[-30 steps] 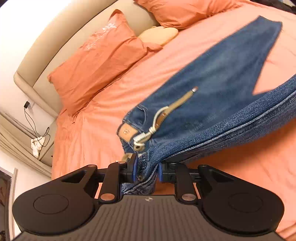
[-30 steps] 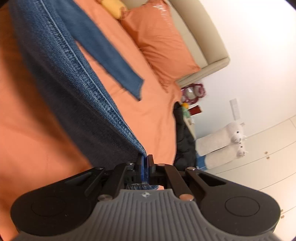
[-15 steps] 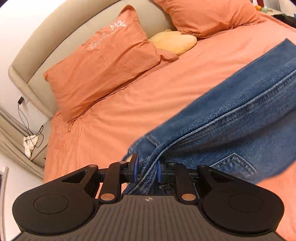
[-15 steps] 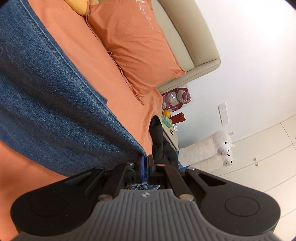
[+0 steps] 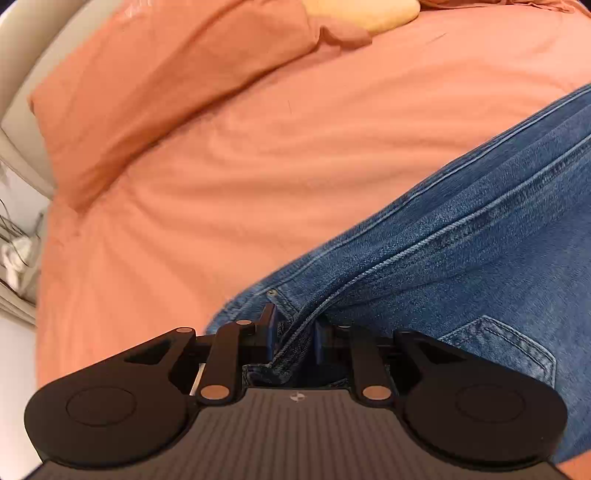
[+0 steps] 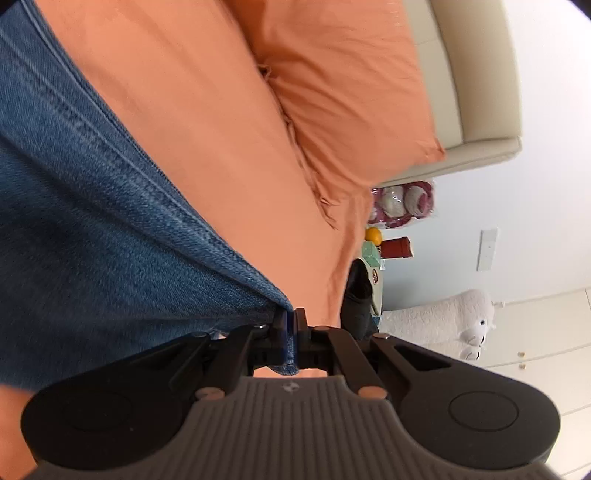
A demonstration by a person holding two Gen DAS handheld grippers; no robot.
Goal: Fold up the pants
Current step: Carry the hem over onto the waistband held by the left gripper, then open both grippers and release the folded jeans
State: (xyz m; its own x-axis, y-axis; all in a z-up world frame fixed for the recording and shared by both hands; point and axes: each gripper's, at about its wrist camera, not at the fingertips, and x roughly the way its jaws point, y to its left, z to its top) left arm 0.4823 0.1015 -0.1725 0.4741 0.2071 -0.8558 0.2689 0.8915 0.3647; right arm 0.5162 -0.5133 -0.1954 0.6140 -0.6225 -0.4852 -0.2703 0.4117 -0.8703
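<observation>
The blue denim pants [image 5: 461, 251] lie low over the orange bedsheet [image 5: 221, 177], with a back pocket showing at lower right. My left gripper [image 5: 293, 334] is shut on the bunched waist end of the pants. In the right wrist view the pants [image 6: 92, 229] stretch to the upper left over the sheet, and my right gripper [image 6: 290, 325] is shut on their edge. The rest of the legs is out of view.
Orange pillows [image 5: 155, 77] and a yellow cushion [image 5: 369, 14] lie by the beige headboard [image 6: 476, 74]. A bedside table with small items [image 6: 384, 247] and a white plush toy [image 6: 443, 321] stand past the bed's right edge.
Both grippers have carried the pants down and forward toward the pillows. The pants hung in the air with a leg dangling a second ago; now they lie close over the sheet.
</observation>
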